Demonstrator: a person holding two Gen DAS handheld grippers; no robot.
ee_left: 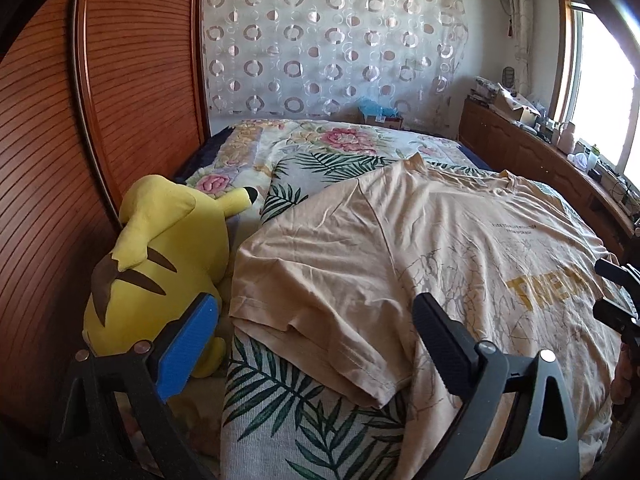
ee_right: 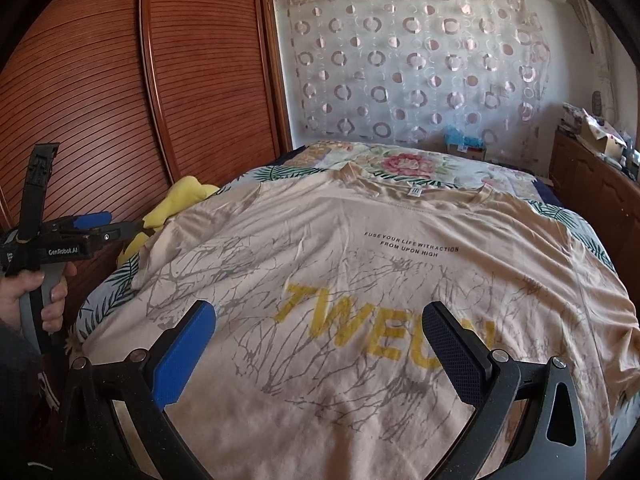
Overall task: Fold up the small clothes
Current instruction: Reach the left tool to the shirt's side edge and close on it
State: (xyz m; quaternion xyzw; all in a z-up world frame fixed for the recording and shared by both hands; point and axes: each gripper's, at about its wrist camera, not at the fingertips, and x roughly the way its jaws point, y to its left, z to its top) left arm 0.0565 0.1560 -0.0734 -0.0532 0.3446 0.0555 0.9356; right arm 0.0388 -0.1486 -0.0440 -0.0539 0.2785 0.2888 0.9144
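- Holding my left gripper (ee_left: 316,328) wide open and empty over the sleeve of a beige T-shirt (ee_left: 460,240).
- My right gripper (ee_right: 320,340) gapes open above the yellow print, gripping nothing.
- The shirt lies flat, front up, on the leaf-patterned bed cover (ee_left: 280,412), beside a yellow plush toy (ee_left: 168,248).

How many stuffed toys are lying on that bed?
1: a yellow plush toy lies at the bed's left edge against the wooden wardrobe, beside the T-shirt. Bedding could hide others.

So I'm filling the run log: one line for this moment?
stage: pre-fold | T-shirt: flat on bed | left claw: open, empty | right claw: open, empty
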